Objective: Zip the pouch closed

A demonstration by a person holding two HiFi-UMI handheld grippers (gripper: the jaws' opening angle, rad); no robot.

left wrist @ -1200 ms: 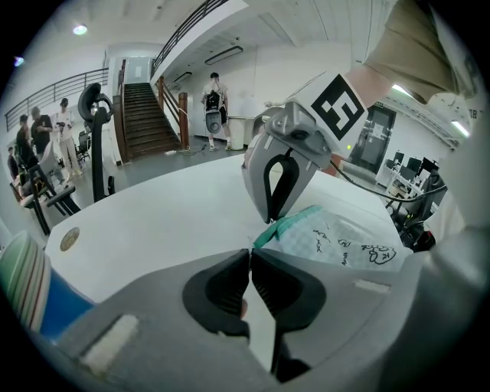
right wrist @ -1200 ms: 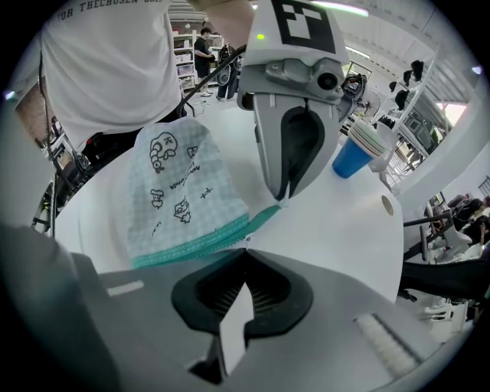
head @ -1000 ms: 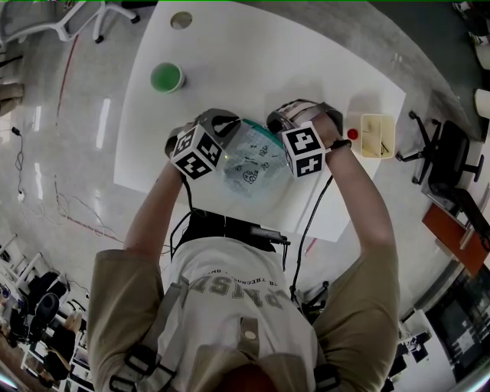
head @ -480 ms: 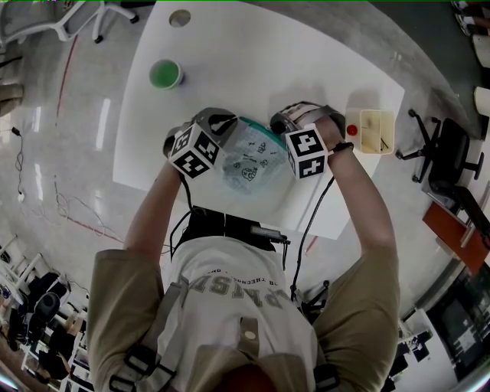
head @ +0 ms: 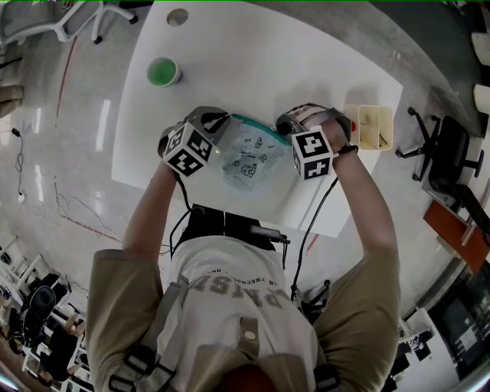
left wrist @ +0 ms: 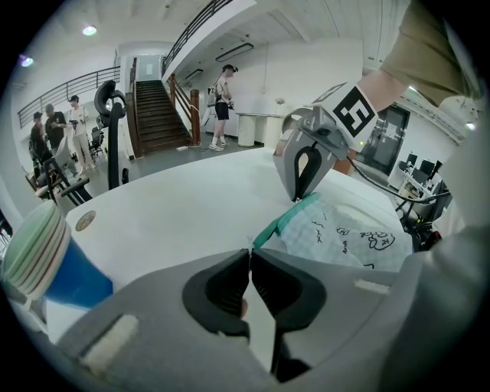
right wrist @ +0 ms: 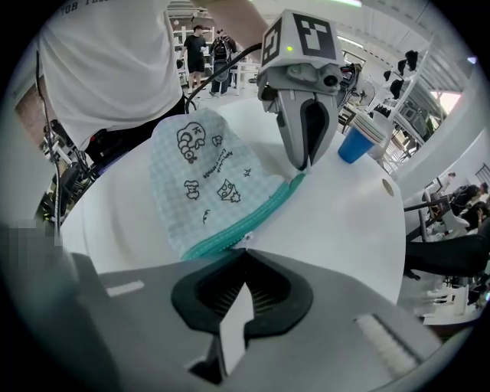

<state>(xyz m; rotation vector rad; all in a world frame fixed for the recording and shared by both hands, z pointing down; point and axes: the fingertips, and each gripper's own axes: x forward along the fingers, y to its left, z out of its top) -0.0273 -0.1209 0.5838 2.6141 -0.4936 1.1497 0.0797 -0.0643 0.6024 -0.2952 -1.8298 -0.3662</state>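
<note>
A pale checked pouch (head: 249,157) with small black drawings and a teal zip (head: 260,124) lies on the white table (head: 230,53), stretched between both grippers. My left gripper (left wrist: 249,254) is shut on the pouch's left zip end. My right gripper (right wrist: 245,249) is shut on the small zipper pull (right wrist: 246,238) at the other end of the teal zip (right wrist: 237,218). From overhead, the left gripper (head: 218,122) and right gripper (head: 295,122) sit at opposite ends of the zip edge. Most of the teal zip looks closed.
A green-rimmed cup (head: 163,71) stands at the table's far left, seen as a blue cup (left wrist: 46,260) close to the left gripper. A beige tray (head: 375,126) sits at the right edge. A round hole (head: 177,15) marks the table's far side. Office chairs stand around.
My right gripper has slid to the right along the zip edge. A longer stretch of teal zip now shows between the grippers. The left gripper has barely shifted.
</note>
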